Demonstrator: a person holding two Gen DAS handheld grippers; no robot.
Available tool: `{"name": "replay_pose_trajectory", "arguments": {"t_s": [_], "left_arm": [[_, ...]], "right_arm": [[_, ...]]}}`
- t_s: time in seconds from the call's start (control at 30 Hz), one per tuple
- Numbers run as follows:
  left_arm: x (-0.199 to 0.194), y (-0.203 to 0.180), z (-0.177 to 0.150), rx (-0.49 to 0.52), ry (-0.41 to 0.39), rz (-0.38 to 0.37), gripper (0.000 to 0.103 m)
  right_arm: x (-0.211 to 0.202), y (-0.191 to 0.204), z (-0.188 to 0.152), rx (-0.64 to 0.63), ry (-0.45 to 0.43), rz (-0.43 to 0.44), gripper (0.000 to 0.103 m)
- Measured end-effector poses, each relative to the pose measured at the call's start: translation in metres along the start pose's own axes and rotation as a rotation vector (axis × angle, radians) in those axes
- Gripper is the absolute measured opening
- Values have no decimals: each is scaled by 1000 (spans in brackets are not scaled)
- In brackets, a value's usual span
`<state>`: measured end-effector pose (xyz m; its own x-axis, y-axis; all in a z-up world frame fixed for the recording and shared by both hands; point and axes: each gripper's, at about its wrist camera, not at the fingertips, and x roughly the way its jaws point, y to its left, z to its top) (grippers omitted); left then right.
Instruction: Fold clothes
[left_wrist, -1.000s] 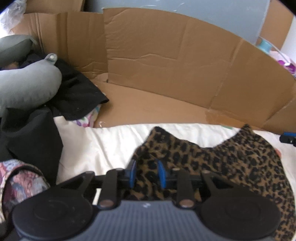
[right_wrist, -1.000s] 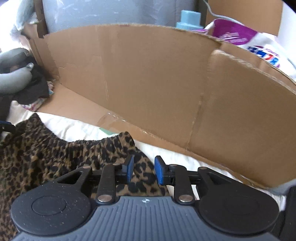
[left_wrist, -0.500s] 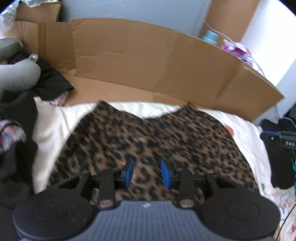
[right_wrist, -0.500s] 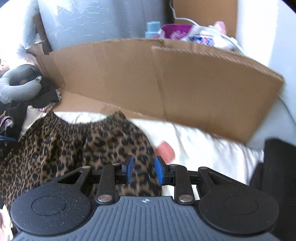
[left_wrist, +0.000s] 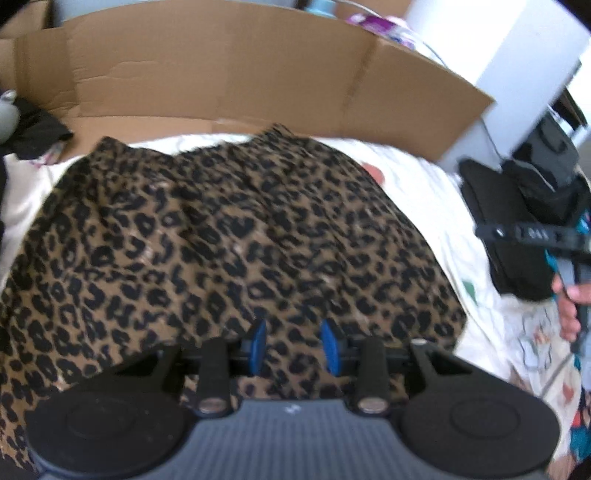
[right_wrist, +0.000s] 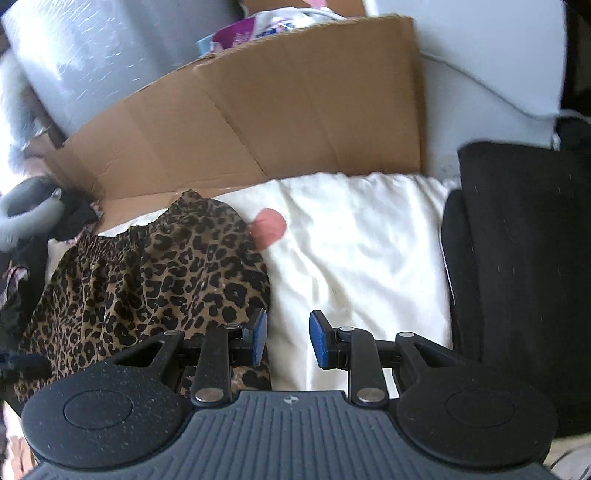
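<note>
The right gripper holds its blue pads apart with nothing between them, over a cream sheet. The leopard-print garment lies spread left of the jaws, its edge just beside the left pad. A cardboard panel stands beyond the jaws, and black fabric lies to their right

Cardboard wall behind; white bedding free

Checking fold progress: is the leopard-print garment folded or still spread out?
Spread out. The leopard-print garment lies open and broad over the white bedding, gathered waistband at the far edge; no folded-over layer shows.
</note>
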<state>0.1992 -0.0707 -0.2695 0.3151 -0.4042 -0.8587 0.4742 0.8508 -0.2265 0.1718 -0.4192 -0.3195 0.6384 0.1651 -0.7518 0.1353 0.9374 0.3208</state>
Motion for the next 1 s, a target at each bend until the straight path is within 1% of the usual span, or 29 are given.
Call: {"name": "replay_pose_trajectory", "arguments": {"t_s": [0.07, 0.1, 0.13, 0.2, 0.27, 0.33, 0.37, 0.43, 0.5, 0.63, 0.77, 0.87, 0.9, 0.97, 1.0], "left_arm": [[3, -9, -10, 18, 30, -31, 38], [5, -14, -16, 32, 47, -60, 38], [7, -18, -21, 45, 64, -88, 38], [9, -25, -30, 91, 87, -121, 39], [14, -30, -37, 116, 113, -114, 40], [17, -30, -43, 84, 133, -138, 40], [18, -30, -47, 71, 138, -151, 42], [21, -34, -55, 83, 150, -151, 47], [22, -37, -61, 90, 167, -146, 48], [25, -34, -75, 37, 217, -184, 48], [18, -26, -89, 1, 239, -215, 47], [13, -19, -97, -33, 244, -222, 46], [14, -14, -98, -67, 250, -220, 45], [17, -5, -101, -135, 261, -217, 36], [19, 0, -102, -171, 266, -212, 36]], "right_arm": [[-1, -5, -8, 29, -3, 10, 35], [-2, -8, -12, 42, -4, 15, 37], [1, -5, -17, 33, 9, 29, 38], [7, 0, -27, 25, 40, 43, 38], [13, 2, -37, 28, 71, 43, 38], [17, 5, -46, 22, 98, 33, 38], [18, 7, -48, 16, 108, 29, 38], [19, 9, -52, 6, 124, 29, 38], [21, 10, -56, 0, 133, 19, 38], [24, 8, -59, 9, 134, 1, 38], [23, 6, -59, 14, 134, -4, 38], [22, 4, -60, 15, 135, -8, 38], [22, 3, -61, 19, 136, -8, 38], [22, 1, -62, 26, 138, -9, 38], [21, 1, -62, 27, 139, -8, 38]]}}
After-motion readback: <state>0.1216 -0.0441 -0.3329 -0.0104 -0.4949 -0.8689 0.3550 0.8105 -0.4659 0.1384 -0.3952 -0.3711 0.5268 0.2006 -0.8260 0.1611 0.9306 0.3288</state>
